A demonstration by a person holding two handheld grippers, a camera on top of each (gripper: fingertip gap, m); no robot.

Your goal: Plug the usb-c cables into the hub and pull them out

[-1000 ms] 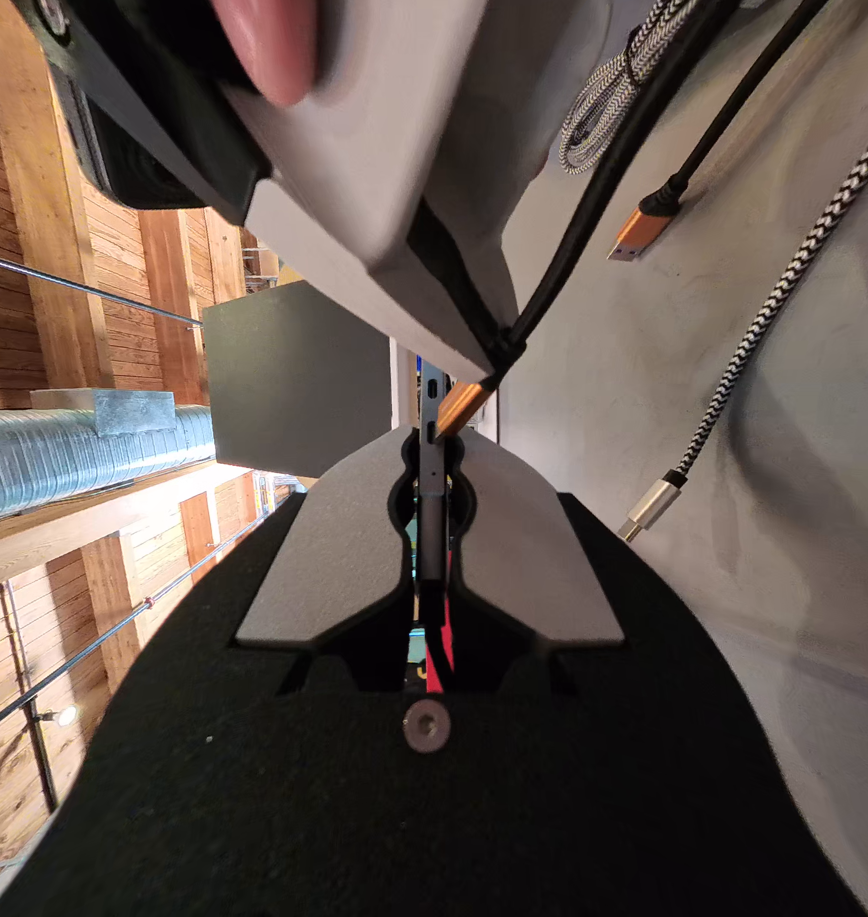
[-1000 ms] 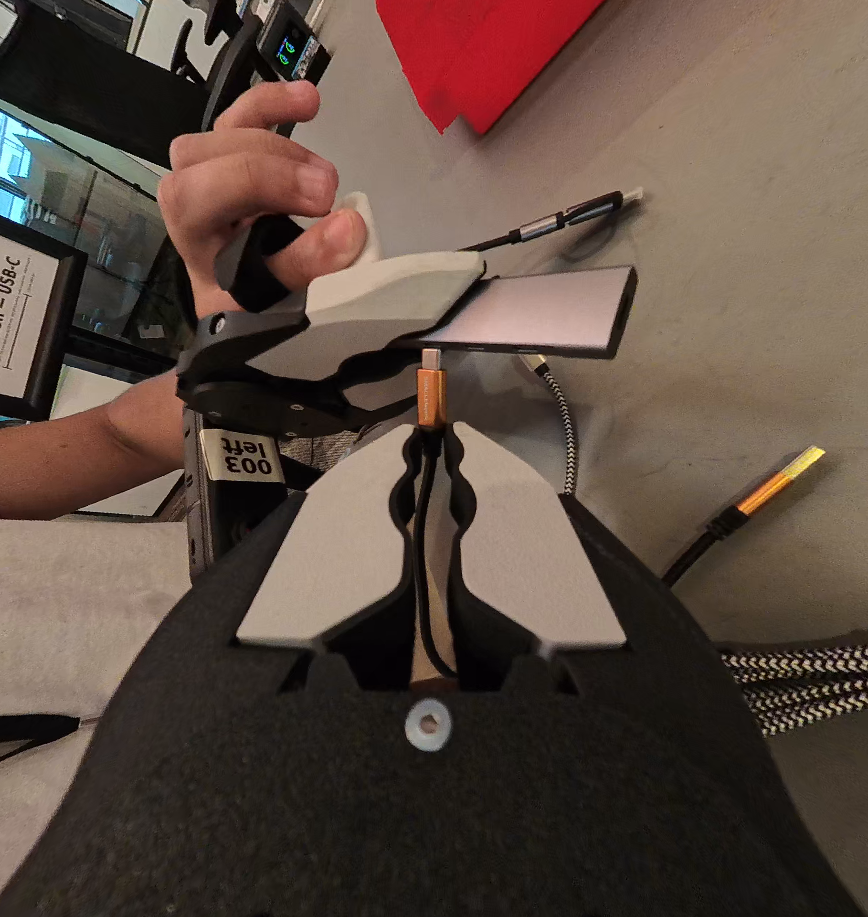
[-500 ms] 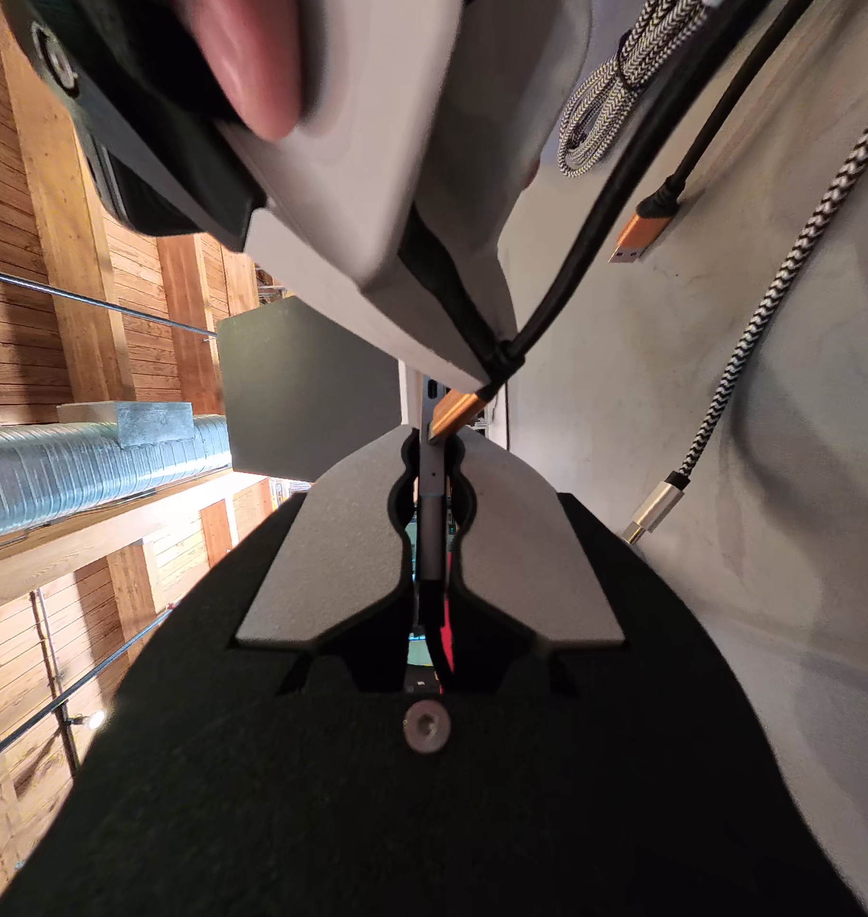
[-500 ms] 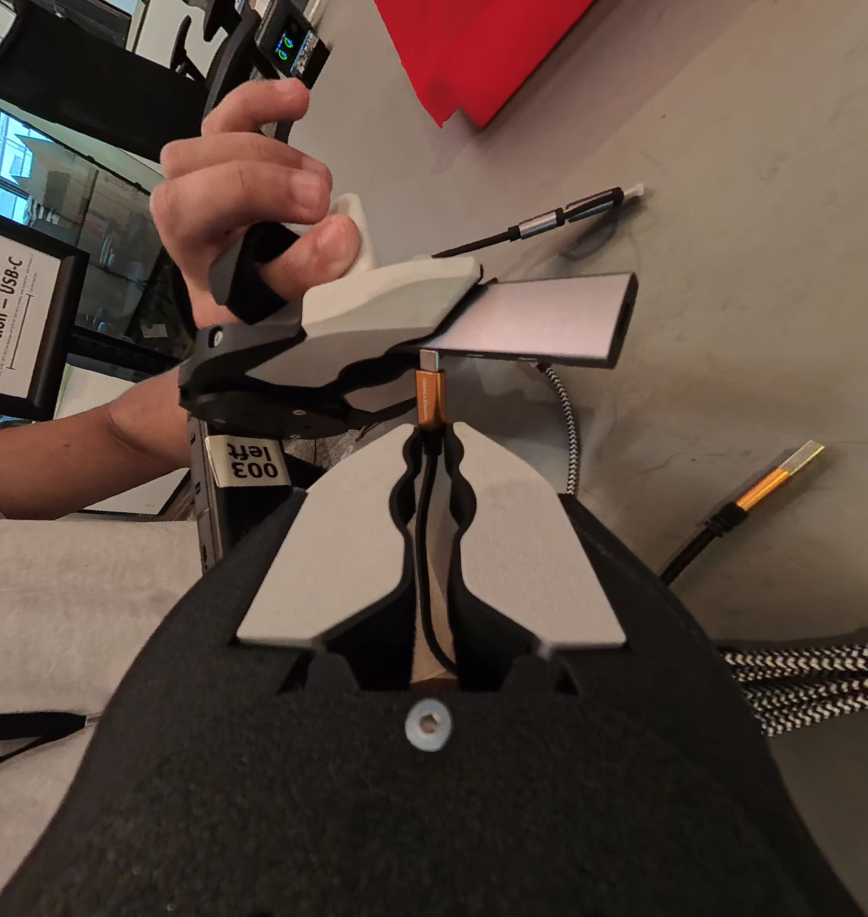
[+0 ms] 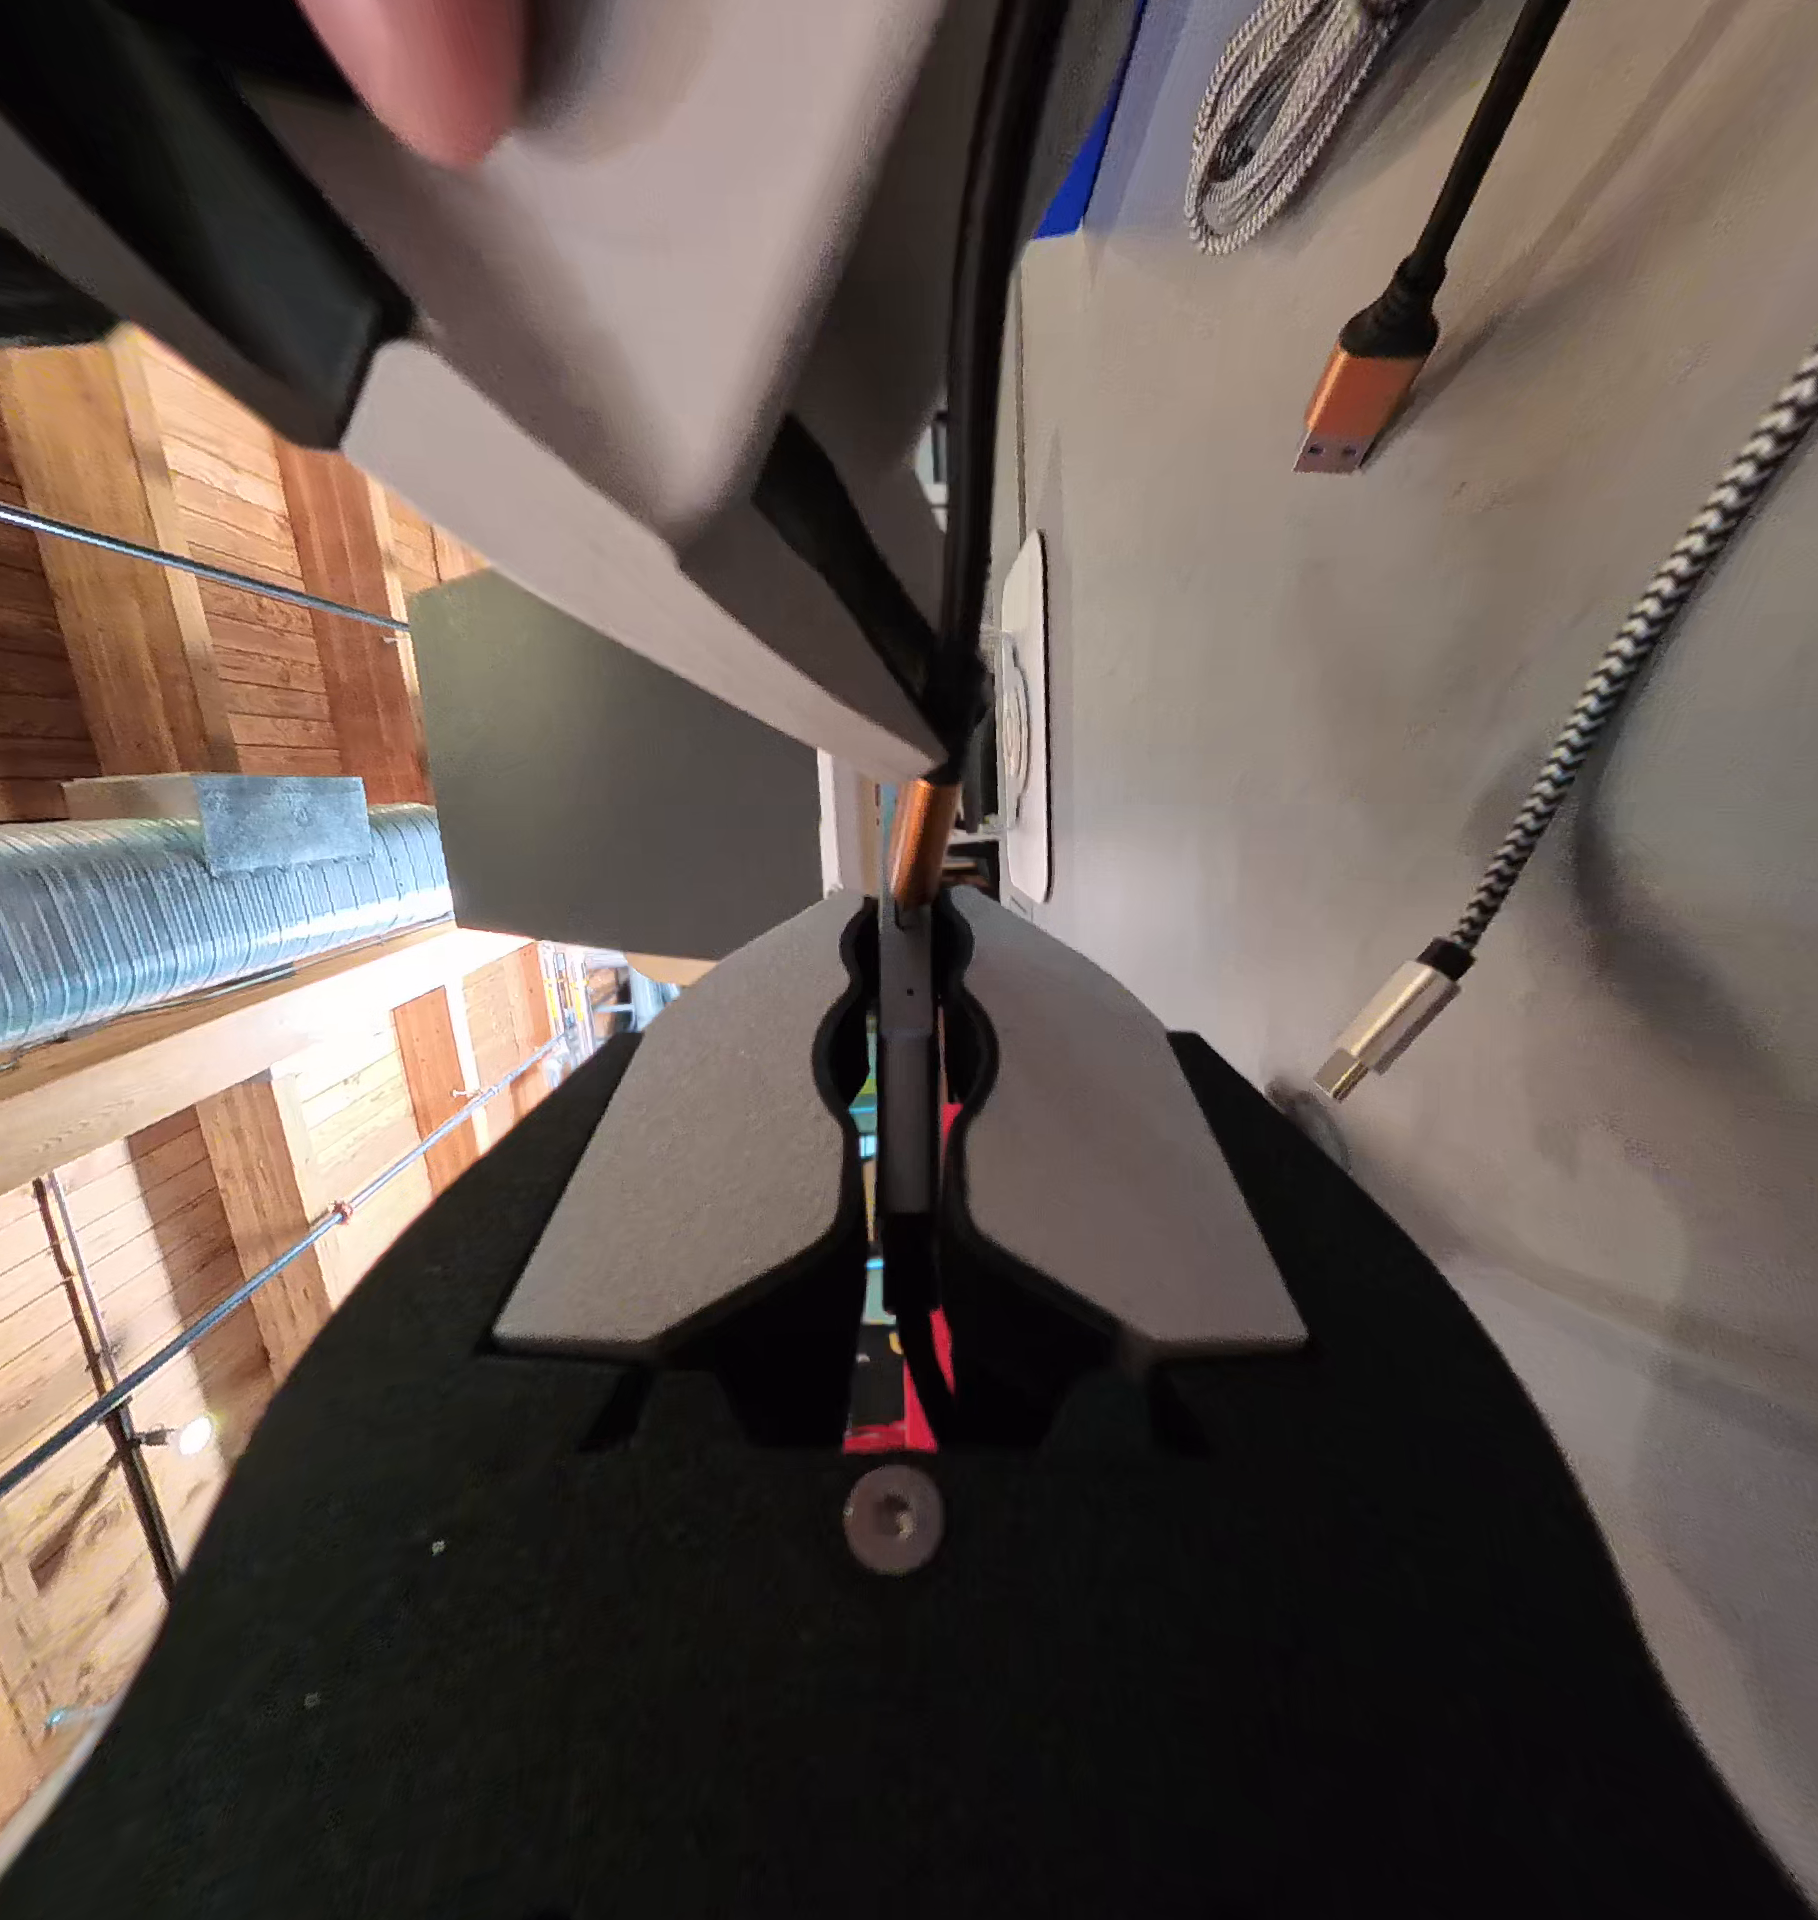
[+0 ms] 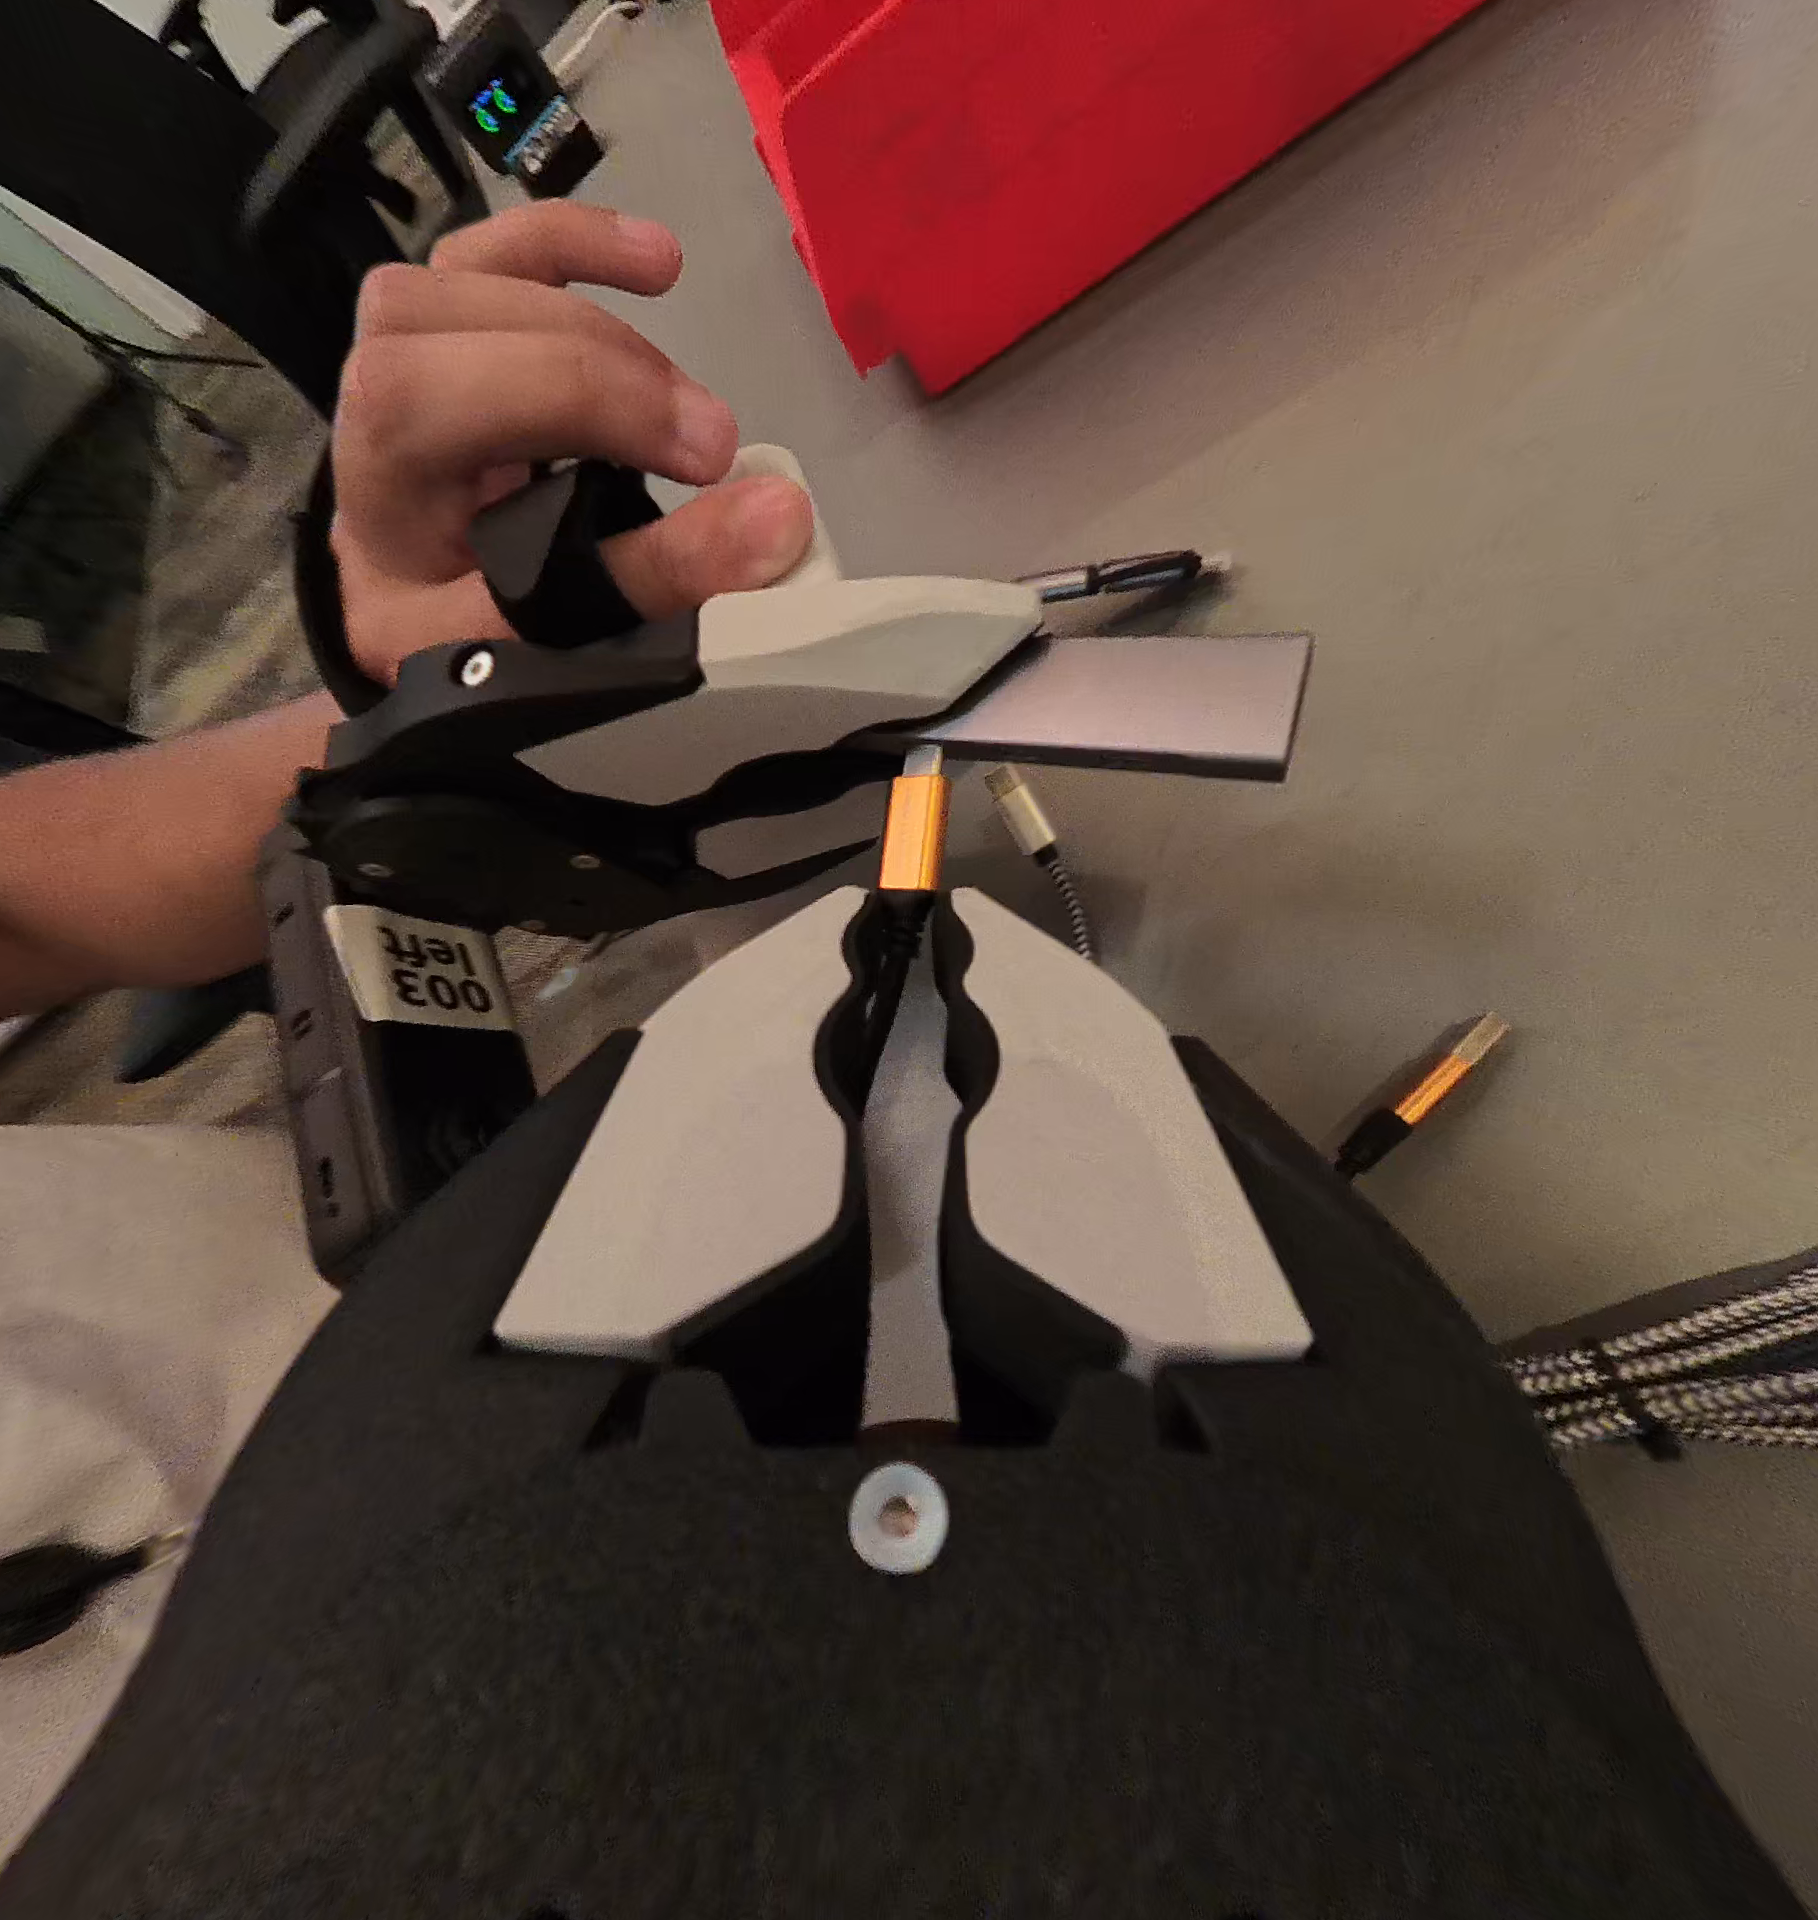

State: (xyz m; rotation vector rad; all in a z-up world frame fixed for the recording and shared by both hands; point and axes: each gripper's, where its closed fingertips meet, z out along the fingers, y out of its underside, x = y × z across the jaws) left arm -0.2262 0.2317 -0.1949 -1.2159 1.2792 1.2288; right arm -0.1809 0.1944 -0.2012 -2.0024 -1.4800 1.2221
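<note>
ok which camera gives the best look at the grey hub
The right wrist view: the hub shows side-on, its broad flat face clear, held by the left tool, with the orange plug meeting its edge. The left wrist view shows only its thin edge between that tool's fingers.

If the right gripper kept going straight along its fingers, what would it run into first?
Likely the grey hub: the right gripper holds the orange plug with its silver tip at the hub's edge, which the left gripper grips.

Hub (image 6: 1144,701): your left gripper (image 6: 988,665) holds it above the table (image 6: 1507,520).
Plug (image 6: 913,831): at the hub's near edge, ahead of your right gripper (image 6: 905,914).
Bin (image 6: 1040,156): behind the hub.
</note>
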